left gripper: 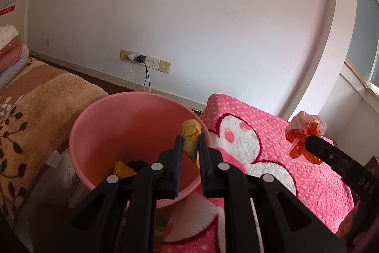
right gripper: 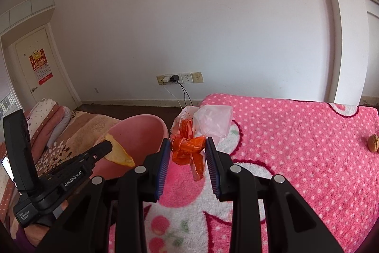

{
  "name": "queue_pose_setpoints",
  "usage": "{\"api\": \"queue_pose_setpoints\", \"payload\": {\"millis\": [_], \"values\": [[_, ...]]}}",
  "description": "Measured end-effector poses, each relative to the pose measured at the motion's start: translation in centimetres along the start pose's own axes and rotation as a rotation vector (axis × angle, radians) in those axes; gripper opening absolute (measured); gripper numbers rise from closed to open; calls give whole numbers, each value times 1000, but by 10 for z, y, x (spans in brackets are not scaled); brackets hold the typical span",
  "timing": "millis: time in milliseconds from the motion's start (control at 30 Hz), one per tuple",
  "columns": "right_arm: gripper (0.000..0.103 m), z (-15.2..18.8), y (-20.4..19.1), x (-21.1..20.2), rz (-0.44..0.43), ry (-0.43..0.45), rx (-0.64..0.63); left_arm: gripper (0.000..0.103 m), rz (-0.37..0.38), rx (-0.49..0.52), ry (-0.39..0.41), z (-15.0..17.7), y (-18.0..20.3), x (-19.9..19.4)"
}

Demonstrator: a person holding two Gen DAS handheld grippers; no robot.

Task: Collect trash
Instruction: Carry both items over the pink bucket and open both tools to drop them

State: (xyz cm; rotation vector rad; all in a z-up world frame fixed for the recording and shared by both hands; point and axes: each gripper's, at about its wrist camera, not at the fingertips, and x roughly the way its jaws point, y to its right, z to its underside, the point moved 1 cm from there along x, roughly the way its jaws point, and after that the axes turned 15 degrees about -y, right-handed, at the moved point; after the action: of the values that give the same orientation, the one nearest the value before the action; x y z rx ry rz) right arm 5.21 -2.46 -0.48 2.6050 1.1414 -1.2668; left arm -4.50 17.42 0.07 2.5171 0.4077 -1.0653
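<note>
My left gripper (left gripper: 190,141) is shut on a yellow fruit peel (left gripper: 191,139) and holds it over the right rim of the pink basin (left gripper: 99,125). The basin holds another yellow peel (left gripper: 123,169) and a dark scrap. In the right wrist view my right gripper (right gripper: 188,146) is shut on a crumpled orange and clear plastic wrapper (right gripper: 189,148), held above the pink dotted blanket (right gripper: 296,146). The left gripper with its peel (right gripper: 118,153) shows at the left over the basin (right gripper: 142,127). The wrapper also shows in the left wrist view (left gripper: 304,136).
A walnut (right gripper: 373,142) lies on the blanket at the far right. A brown floral bed cover (left gripper: 35,115) with folded bedding is left of the basin. Wall sockets with plugged cables (left gripper: 144,62) sit behind the basin.
</note>
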Motion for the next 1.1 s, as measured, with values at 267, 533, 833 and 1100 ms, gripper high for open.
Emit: {"api": "queue_pose_setpoints", "payload": {"millis": [267, 533, 833, 1100], "values": [[30, -15, -32, 19, -39, -26, -61, 13, -4, -47, 10, -5, -25, 0], [30, -21, -55, 45, -93, -88, -87, 13, 46, -86, 49, -5, -52, 1], [30, -20, -75, 82, -120, -170, -110, 13, 28, -134, 77, 3, -76, 20], [30, -17, -86, 109, -128, -224, -131, 13, -28, -117, 122, 6, -86, 29]]}}
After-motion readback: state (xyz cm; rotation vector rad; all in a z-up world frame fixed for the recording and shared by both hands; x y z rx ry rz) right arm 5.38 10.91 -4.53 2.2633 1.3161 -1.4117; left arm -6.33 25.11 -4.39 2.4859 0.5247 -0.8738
